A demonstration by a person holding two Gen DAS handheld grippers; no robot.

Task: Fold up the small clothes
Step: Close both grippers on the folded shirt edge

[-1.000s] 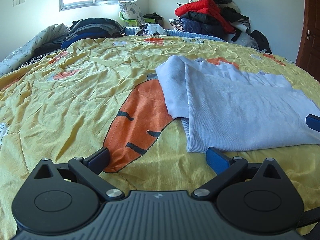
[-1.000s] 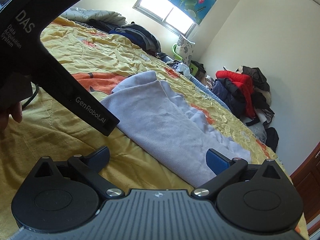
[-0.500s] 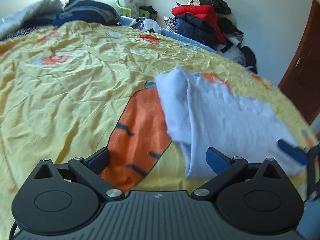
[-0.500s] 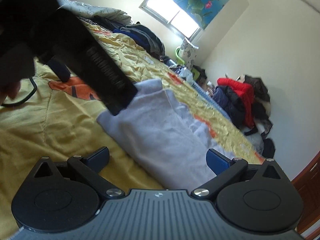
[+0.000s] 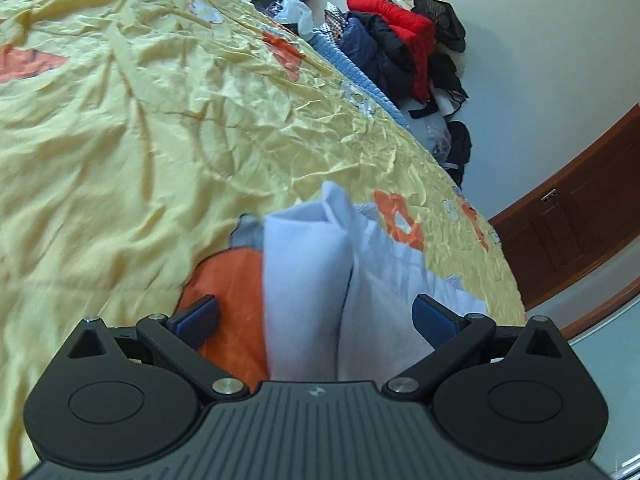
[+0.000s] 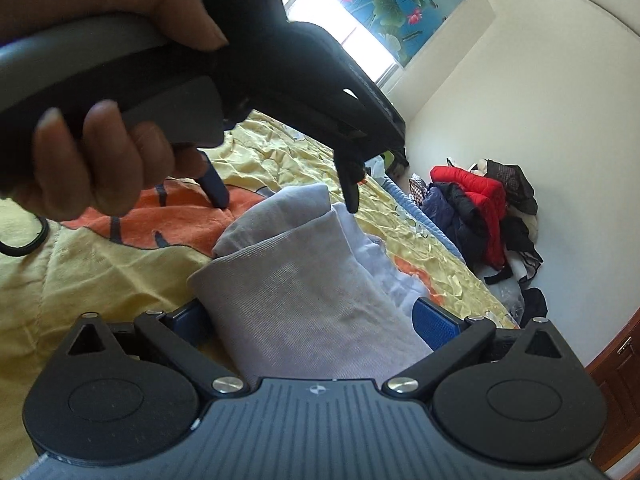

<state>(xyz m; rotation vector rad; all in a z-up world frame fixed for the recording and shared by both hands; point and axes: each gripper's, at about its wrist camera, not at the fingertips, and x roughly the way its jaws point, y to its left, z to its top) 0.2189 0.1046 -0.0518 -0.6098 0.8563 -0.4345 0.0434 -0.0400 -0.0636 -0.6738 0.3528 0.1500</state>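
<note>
A pale lilac-grey garment (image 5: 308, 280) lies folded on the yellow bedspread (image 5: 120, 140) with an orange carrot print. My left gripper (image 5: 316, 316) is open, its blue pads on either side of the garment's folded edge, close above it. In the right wrist view the garment (image 6: 304, 292) runs between the open fingers of my right gripper (image 6: 312, 320). The left gripper (image 6: 284, 196), held in a hand, shows there with open fingertips straddling the garment's far end.
A pile of red, navy and black clothes (image 5: 400, 44) sits against the white wall beyond the bed; it also shows in the right wrist view (image 6: 476, 216). A brown wooden door (image 5: 580, 220) stands at the right. A window with a lotus blind (image 6: 384, 4) is behind.
Both grippers have moved in onto the garment: the left one swung right and down over its far folded end, the right one advanced so the cloth now lies between its fingers. Both stay open.
</note>
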